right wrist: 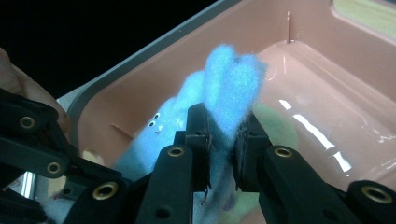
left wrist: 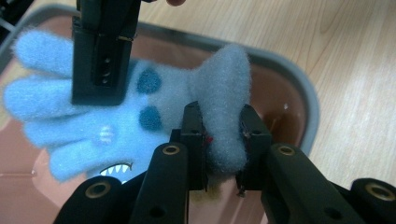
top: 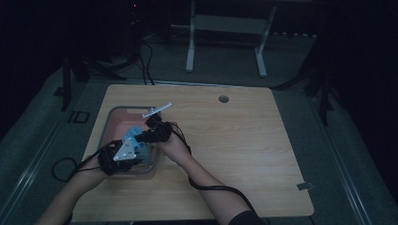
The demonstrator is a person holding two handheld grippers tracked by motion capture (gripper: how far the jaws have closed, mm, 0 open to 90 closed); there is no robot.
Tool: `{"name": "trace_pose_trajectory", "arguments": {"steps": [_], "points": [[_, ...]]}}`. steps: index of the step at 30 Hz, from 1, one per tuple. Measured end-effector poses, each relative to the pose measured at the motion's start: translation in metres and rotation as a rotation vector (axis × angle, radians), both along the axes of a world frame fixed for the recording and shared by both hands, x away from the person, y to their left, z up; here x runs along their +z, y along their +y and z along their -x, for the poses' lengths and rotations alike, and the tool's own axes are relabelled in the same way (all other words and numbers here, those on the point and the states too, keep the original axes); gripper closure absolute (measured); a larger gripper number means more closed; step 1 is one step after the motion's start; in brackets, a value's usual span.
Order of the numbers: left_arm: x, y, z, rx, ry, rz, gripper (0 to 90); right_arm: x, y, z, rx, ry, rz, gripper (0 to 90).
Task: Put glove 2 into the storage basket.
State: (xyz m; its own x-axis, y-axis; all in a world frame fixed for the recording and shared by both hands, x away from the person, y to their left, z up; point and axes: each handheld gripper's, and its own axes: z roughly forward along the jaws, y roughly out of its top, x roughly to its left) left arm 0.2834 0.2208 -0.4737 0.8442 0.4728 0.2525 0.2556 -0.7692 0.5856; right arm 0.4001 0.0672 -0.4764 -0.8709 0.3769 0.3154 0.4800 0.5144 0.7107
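Blue glove (left wrist: 116, 116) stretched lengthwise between grippers

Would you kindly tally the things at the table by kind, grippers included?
Blue fuzzy glove: 1
Pink tub with grey rim: 1
Grippers: 2, the left gripper clamped on the glove's cuff, the right gripper clamped on its fingers
White plastic piece on the table: 1
Total: 5
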Motion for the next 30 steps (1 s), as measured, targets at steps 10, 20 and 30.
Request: {"name": "trace_pose_trajectory", "arguments": {"steps": [10,20,30], "points": [[-0.017,0.000,-0.012,0.019,0.070,-0.033,76.2,-0.018,0.011,-0.005,-0.024,0.000,0.085,78.3],[-0.017,-0.002,-0.016,0.051,0.107,-0.038,58.8,-0.019,0.013,-0.008,-0.025,0.004,0.102,66.5],[0.005,0.004,-0.011,0.165,0.054,0.109,14.6,0.003,-0.001,-0.011,-0.060,-0.041,0.049,34.4]]}}
